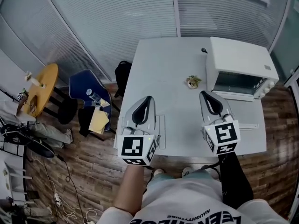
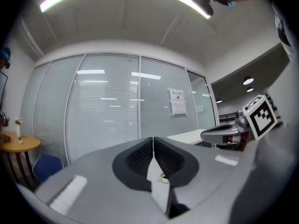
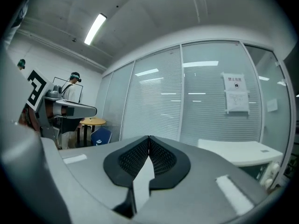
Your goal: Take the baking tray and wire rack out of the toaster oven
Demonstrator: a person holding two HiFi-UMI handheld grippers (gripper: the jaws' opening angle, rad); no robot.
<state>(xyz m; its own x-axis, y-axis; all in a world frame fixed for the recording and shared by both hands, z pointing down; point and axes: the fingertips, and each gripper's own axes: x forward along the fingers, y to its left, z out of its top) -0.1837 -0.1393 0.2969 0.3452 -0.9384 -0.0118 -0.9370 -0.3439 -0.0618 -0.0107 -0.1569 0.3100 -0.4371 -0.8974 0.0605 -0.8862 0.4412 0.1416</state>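
Left tool (image 1: 149, 97): jaws pressed together, nothing between them, held level above near edge of tabletop (image 1: 168, 64). Under it, flat pale thing (image 1: 160, 129), maybe tray or rack; too faint to tell. Clutter (image 1: 192, 81) mid-tabletop. Right tool (image 1: 202, 94): jaws likewise together, empty. Oven (image 1: 238, 59) far right, door looks shut, inside unseen. Scene fits tray and rack inside, or both out and door reshut. Either way: keep tools clear of clutter and oven.

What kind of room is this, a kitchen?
Probably an office or meeting room, not a kitchen. The walls are glass panels with blinds, a paper notice is stuck on one, and the toaster oven just sits on a plain white table.
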